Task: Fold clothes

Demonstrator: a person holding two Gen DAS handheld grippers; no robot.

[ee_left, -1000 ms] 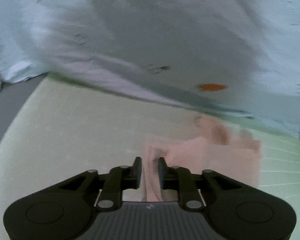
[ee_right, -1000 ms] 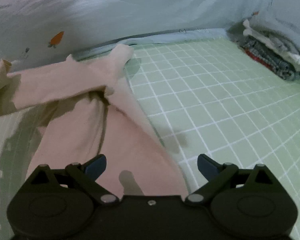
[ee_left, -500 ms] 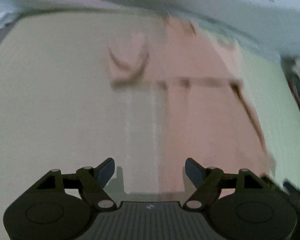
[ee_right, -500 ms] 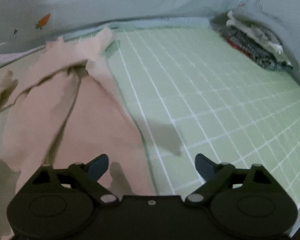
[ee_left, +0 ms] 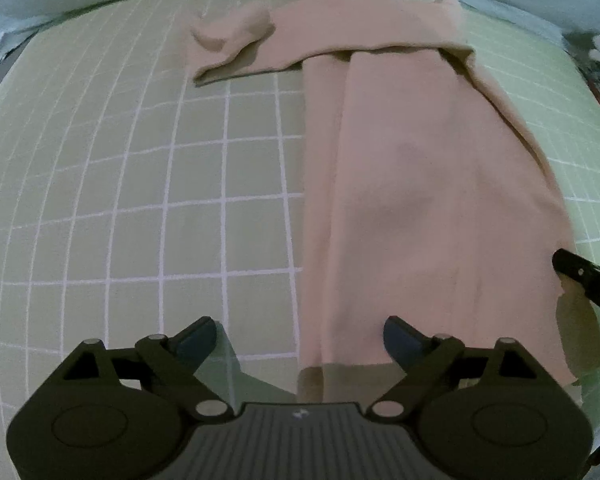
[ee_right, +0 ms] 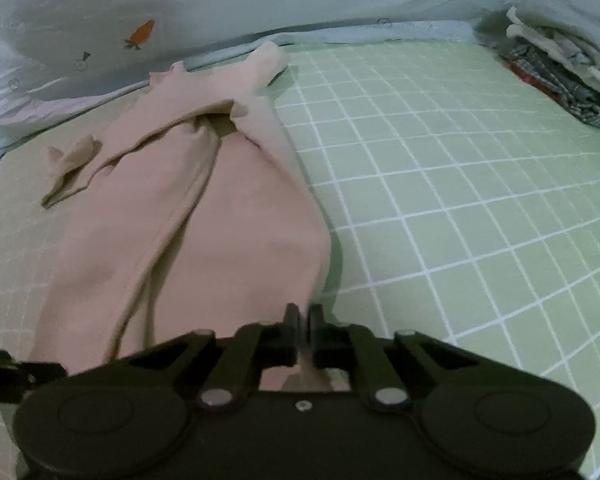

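A pink long-sleeved garment lies lengthwise on the green grid mat, one sleeve folded across its far end. My left gripper hovers over the near hem. Its jaws are opening wide, the garment's left edge lies between them, and the pads touch nothing. In the right wrist view the same garment runs away from my right gripper, which is shut on the garment's near right corner. One of its black fingers shows at the cloth's right edge in the left wrist view.
A light blue sheet with a carrot print is bunched along the mat's far side. A stack of folded clothes sits at the far right corner. Bare green mat stretches to the right of the garment.
My left gripper let go of the pink cloth, opened wide and swung down over the near hem. The right gripper's jaws closed on the garment's near corner.
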